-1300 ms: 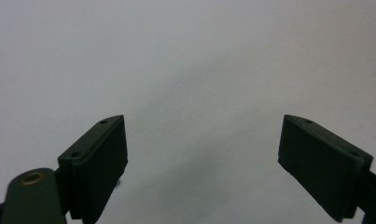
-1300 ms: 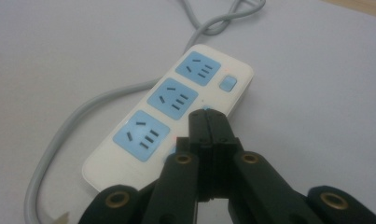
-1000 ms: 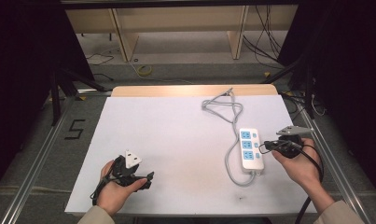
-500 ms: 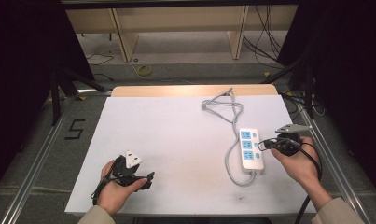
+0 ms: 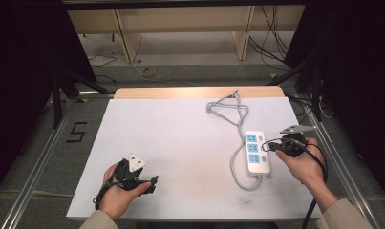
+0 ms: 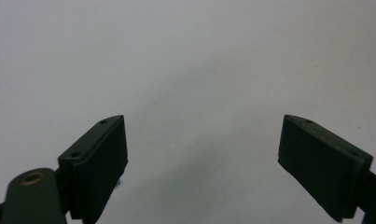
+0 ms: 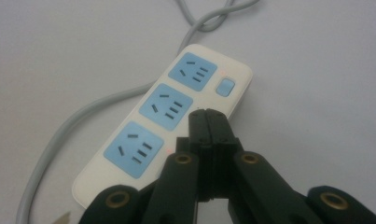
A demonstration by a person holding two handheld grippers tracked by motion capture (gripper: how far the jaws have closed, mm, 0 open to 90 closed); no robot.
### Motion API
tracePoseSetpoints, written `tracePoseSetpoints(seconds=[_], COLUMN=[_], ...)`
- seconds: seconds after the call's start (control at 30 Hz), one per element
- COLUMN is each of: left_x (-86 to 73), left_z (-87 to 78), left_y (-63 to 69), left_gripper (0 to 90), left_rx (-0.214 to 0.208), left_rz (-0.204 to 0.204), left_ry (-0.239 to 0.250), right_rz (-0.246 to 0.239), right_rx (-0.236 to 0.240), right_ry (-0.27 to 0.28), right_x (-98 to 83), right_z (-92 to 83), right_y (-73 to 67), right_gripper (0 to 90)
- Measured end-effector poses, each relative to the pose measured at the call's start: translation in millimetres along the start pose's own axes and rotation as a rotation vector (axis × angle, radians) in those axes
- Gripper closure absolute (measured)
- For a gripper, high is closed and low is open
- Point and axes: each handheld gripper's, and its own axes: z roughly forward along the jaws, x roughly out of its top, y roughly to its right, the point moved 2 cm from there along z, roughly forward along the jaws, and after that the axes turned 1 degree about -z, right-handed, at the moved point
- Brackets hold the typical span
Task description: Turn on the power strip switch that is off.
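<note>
White power strip [image 5: 255, 151] lies on the table [image 5: 180, 143], closed right tongs [image 5: 268, 147] beside it.

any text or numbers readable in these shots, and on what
"5": a dark figure marked on the grey floor left of the table.
Power strip: no readable text; its three blue sockets and the blue switch carry no lettering that can be made out.
Left gripper and right gripper: black fingers with no markings.
</note>
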Motion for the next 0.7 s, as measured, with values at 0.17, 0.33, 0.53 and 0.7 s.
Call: tracePoseSetpoints(seconds=[0.17,0.33,0.53,0.7], left_x=[0.1,0.2,0.2,0.4], left_z=[0.0,0.1,0.1,0.1], left_y=[0.0,0.2,0.3,0.2], left_gripper=[15.2,15.2,15.2,15.2], left_rx=[0.0,0.0,0.0,0.0], left_rz=[0.0,0.001,0.001,0.001], left_ry=[0.0,-0.001,-0.001,0.0], right_rz=[0.003,0.002,0.004,0.002], right_rx=[0.001,0.001,0.001,-0.003], right_ry=[-0.006,-0.016,-0.027,-0.035], right_x=[2.0,3.9,5.4,7.1], right_z=[1.7,4.5,8.1,10.7], right_y=[0.4,-0.1,0.1,0.4], right_gripper=[90.0,90.0,90.0,90.0])
